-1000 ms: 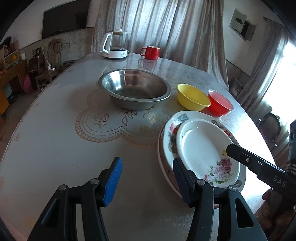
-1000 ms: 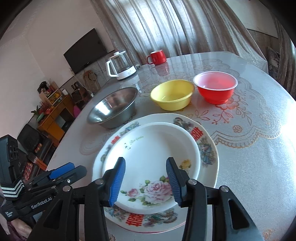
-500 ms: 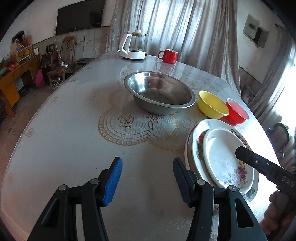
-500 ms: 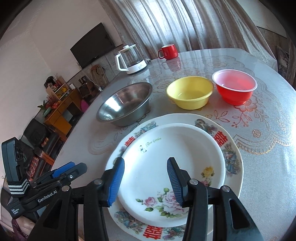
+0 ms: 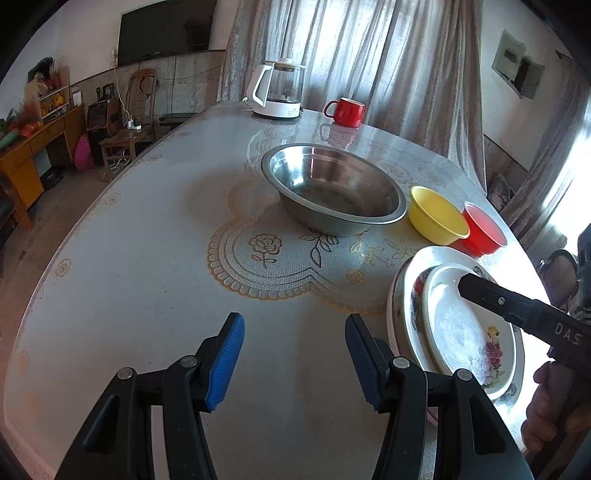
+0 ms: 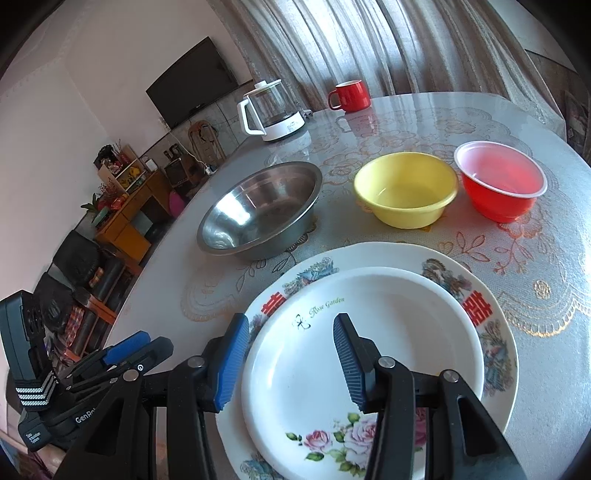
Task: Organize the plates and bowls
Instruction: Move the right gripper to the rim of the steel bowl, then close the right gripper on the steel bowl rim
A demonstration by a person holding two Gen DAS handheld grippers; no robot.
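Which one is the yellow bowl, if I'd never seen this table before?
Start at the big steel basin in the middle of the table. The three bowls sit in a row, and the yellow bowl is the middle one, with the red plastic bowl on its other side. It alone is plain yellow.

Grey curtains (image 5: 369, 55), wall-mounted television (image 5: 166, 29), wooden cabinet (image 5: 33, 147), bright window (image 5: 569, 206)

Steel bowl (image 6: 258, 210) shiny metal; beside it, yellow bowl (image 6: 406, 192) glossy plastic; plates (image 6: 364, 354) glazed ceramic; bench (image 5: 147, 258) under glossy clear film.
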